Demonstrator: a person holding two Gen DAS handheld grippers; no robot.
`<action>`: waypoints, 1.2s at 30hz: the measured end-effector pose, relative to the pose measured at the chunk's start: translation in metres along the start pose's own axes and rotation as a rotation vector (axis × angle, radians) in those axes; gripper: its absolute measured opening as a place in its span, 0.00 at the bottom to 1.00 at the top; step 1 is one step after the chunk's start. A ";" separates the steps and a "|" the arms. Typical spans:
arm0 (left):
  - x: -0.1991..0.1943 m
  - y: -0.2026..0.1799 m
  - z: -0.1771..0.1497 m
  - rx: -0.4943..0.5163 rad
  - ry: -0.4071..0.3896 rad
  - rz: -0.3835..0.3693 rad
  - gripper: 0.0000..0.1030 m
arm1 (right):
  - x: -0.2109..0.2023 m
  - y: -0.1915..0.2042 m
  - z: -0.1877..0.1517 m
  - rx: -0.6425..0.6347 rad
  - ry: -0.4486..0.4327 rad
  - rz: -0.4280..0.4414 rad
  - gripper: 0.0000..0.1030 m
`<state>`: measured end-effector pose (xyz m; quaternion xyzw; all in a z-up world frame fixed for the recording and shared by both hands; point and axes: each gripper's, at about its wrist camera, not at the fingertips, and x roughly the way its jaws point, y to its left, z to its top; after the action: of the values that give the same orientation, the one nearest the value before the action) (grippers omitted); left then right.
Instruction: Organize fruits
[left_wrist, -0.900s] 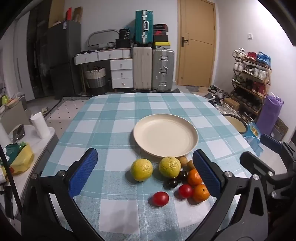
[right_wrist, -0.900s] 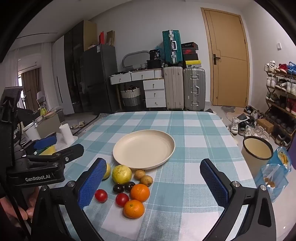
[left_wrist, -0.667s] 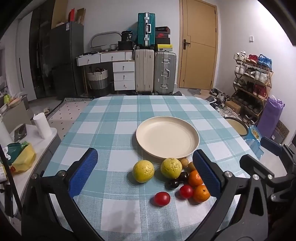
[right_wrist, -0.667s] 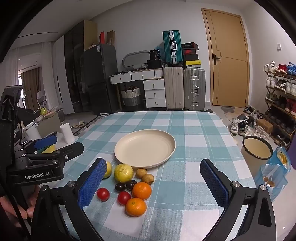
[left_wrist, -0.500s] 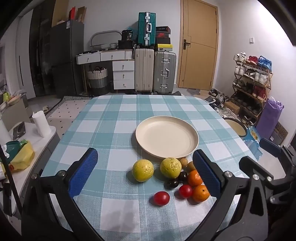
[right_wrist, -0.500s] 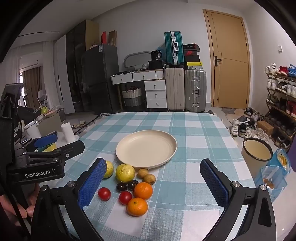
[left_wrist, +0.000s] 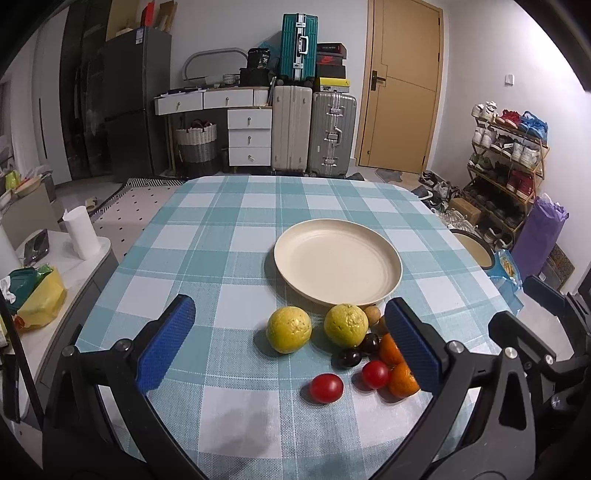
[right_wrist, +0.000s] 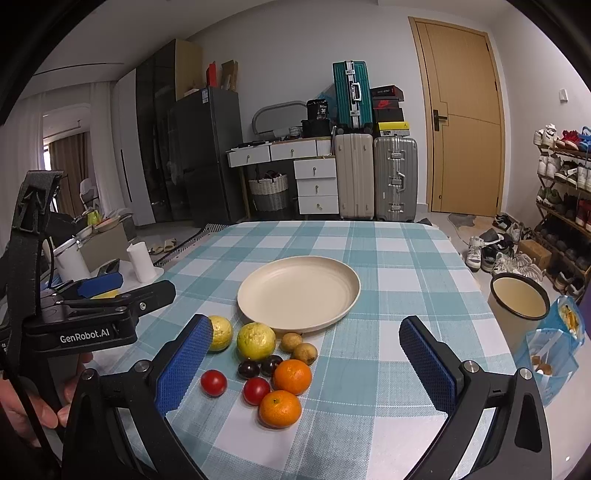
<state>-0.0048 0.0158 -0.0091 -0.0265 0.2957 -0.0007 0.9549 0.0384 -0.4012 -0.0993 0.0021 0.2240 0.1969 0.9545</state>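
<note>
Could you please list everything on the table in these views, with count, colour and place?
plate: 1, cream, empty, mid-table
tablecloth: 1, teal-white check, covering table
yellow citrus fruits: 2, near plate's front rim
small brown fruits: 2, beside the citrus
dark plums: 2, behind tomatoes
tomatoes: 2, red, front
oranges: 2, front right of pile
left gripper: open, above fruit
right gripper: open, above fruit

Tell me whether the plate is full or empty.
Empty. The plate shows only its bare cream surface; all the fruit lies on the tablecloth beside it.
</note>
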 end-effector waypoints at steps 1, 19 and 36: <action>0.000 0.001 0.000 -0.002 0.001 -0.004 1.00 | 0.000 0.000 0.000 -0.001 -0.002 0.001 1.00; -0.006 -0.002 -0.001 0.012 -0.022 0.021 0.99 | -0.005 0.003 -0.001 -0.002 -0.013 -0.005 1.00; -0.008 -0.001 -0.003 0.013 -0.022 0.021 1.00 | -0.006 0.004 -0.002 -0.002 -0.012 -0.004 1.00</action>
<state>-0.0125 0.0149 -0.0070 -0.0173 0.2855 0.0076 0.9582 0.0312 -0.3999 -0.0987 0.0018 0.2181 0.1952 0.9562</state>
